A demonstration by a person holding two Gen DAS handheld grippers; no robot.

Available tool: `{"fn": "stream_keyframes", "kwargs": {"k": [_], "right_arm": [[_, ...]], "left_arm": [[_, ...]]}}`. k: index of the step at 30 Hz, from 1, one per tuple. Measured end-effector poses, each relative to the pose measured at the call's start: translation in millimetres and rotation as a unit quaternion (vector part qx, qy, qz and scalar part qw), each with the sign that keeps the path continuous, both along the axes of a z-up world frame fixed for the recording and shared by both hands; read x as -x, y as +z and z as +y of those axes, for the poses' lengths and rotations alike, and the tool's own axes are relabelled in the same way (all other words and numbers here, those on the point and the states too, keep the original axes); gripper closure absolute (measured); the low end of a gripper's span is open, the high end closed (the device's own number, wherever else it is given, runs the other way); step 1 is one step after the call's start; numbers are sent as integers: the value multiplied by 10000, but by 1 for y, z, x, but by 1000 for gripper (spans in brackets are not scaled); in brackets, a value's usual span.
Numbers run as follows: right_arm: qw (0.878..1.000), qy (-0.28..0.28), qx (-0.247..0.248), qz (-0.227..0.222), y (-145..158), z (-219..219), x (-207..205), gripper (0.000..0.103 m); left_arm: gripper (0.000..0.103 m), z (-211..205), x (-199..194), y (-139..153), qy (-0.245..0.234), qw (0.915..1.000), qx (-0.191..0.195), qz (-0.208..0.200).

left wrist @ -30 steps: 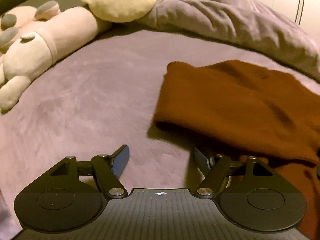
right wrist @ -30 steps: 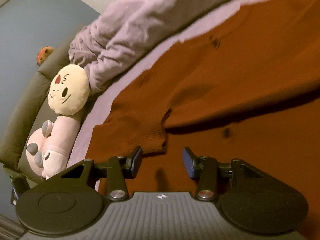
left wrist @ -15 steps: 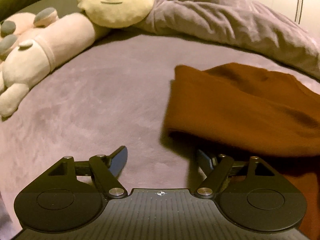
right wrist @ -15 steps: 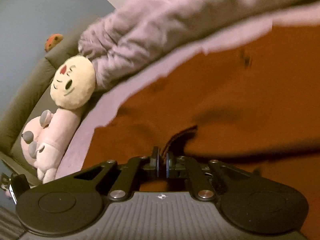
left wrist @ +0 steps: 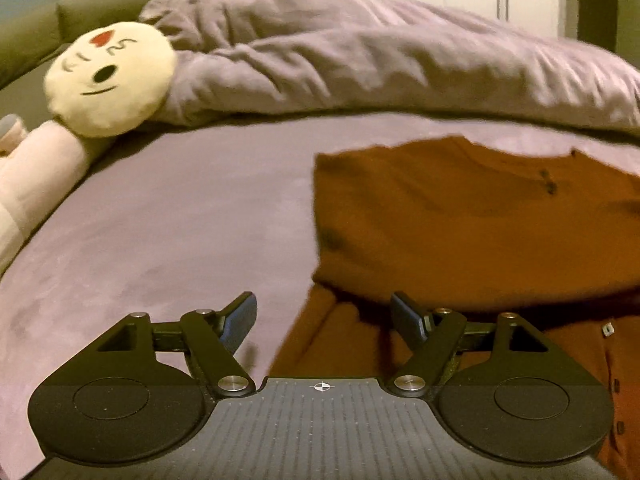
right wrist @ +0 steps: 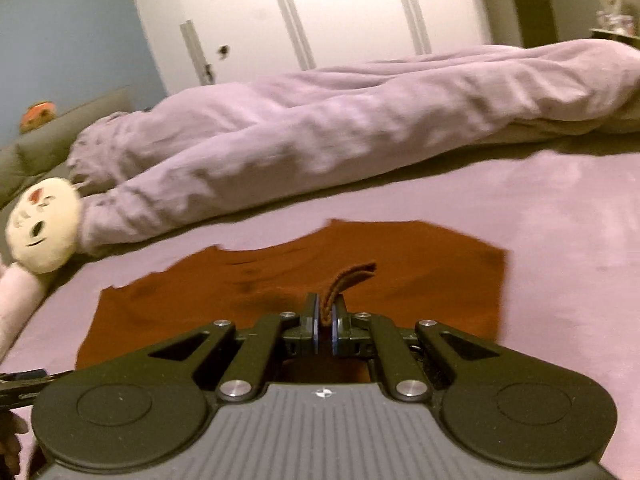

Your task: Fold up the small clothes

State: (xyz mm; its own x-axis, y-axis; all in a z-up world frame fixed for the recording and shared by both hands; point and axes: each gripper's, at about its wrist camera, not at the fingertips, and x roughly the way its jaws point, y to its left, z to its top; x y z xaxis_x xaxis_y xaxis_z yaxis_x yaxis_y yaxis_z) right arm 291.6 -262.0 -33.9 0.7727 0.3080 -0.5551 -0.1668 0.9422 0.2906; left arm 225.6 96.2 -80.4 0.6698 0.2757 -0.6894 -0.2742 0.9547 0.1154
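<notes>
Fingers [right wrist: 316, 322] of your right gripper [right wrist: 325, 320] pinch a sweater [right wrist: 280, 280] fold; left gripper [left wrist: 325, 318] spread wide, empty, over the sweater edge on the bed [left wrist: 160, 220].

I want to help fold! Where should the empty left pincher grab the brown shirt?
Probably the brown shirt's near left corner, coming in low from the bed's bare left side. That folded edge lies thin and free right ahead of the open left gripper; the right gripper already pinches another edge.

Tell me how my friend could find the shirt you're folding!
Look at the big bed with the lilac sheet and the rumpled duvet along its far side. In front of the duvet lies the brown garment, pinched by the right gripper. It's the only dark rust-coloured thing there.
</notes>
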Motion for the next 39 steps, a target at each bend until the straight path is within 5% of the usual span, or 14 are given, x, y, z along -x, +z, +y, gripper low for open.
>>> {"fn": "stream_keyframes", "kwargs": {"k": [8, 12, 14, 17, 19, 20, 29, 39], "right_arm": [[9944, -415, -560, 800, -36, -37, -14, 92], [9842, -425, -1391, 1005, -50, -46, -13, 55], [9814, -371, -1560, 1055, -53, -43, -15, 50], [9854, -384, -1322, 1000, -54, -34, -21, 58], [9891, -359, -1071, 946, -51, -28, -22, 91], [9903, -325, -995, 917, -49, -27, -22, 93], [9981, -590, -66, 136, -25, -25, -9, 97], [9956, -843, 305, 278, -31, -34, -20, 98]], "left_arm": [[24, -13, 0, -1, -314, 9994, -78, 130], [22, -16, 2, -6, -471, 9986, -40, 219], [21, -17, -1, -10, -577, 9979, -16, 285], [21, -17, -2, -14, -483, 9985, -160, 218], [22, -13, -5, -15, -348, 9992, -131, 160], [23, -10, -6, -15, -264, 9995, -75, 146], [25, 20, -20, -15, 386, 9988, 233, 198], [22, 16, -27, -22, 420, 9989, 9, 196]]}}
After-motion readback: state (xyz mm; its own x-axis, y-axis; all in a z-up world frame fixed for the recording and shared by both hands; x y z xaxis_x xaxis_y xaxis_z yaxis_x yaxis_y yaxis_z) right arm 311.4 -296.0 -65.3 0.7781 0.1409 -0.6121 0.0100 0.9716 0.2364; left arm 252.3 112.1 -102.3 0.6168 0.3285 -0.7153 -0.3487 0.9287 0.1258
